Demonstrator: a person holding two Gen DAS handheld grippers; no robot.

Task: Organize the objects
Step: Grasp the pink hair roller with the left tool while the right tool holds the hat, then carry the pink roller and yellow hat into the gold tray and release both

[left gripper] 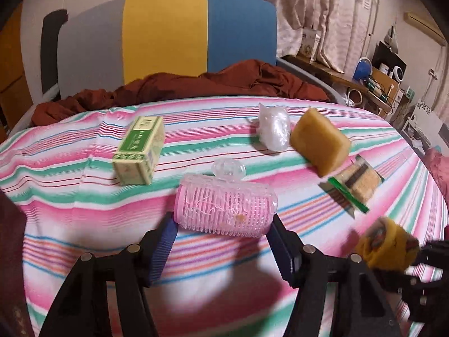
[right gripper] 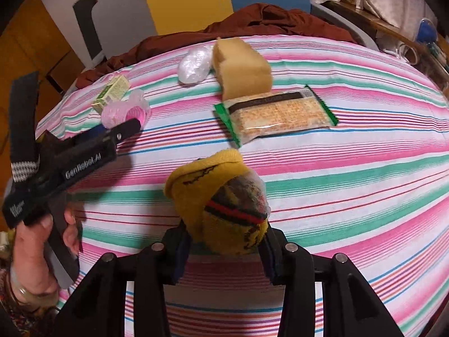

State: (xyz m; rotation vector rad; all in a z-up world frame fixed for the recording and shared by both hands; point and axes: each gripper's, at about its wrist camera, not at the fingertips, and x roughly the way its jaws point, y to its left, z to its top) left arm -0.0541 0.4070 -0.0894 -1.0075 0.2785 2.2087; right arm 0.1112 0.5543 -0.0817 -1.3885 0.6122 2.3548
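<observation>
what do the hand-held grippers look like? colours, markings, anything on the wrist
Both black plastic with silver bolt heads and ribbed dark-blue pads. The left hand-held gripper carries white "GenRobot.AI" lettering and a black strap with white zigzag stitching. The bare left hand wears a bangle and patterned sleeve.

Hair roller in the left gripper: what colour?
Translucent pink hair roller, clearest in the left wrist view.

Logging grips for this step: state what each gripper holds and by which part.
The left gripper clamps the pink hair roller across its two ends. The right gripper clamps the rolled yellow sock by its lower sides.
</observation>
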